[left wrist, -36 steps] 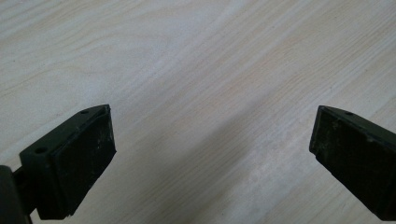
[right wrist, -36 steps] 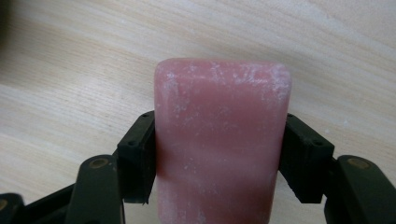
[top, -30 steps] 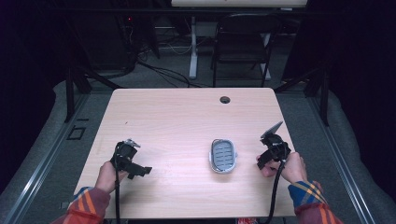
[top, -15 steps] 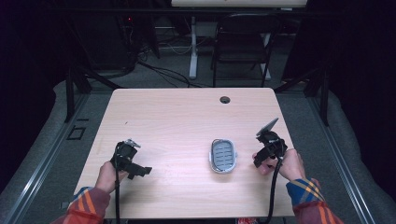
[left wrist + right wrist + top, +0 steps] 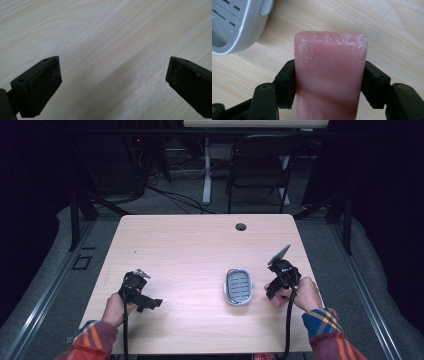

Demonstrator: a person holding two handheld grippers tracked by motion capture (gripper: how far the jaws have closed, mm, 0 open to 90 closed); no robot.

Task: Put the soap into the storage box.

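A pink bar of soap (image 5: 329,75) fills the middle of the right gripper view, clamped on both long sides by black pads. My right gripper (image 5: 274,287) is shut on it, just right of a grey soap dish (image 5: 238,286) with a slotted floor, whose corner (image 5: 235,25) lies at upper left in the right gripper view. In the high view the soap itself is hidden by the gripper and hand. My left gripper (image 5: 150,303) rests low at the table's left front, its jaws wide apart and open over bare wood (image 5: 112,62).
The light wooden table (image 5: 190,245) has a round cable hole (image 5: 241,226) near its far edge. A dark chair (image 5: 260,165) and cables stand on the floor beyond the table. A person's striped sleeves enter from the bottom.
My right gripper has shifted a little left toward the soap dish and slightly up, still holding the soap. The left gripper has stayed put.
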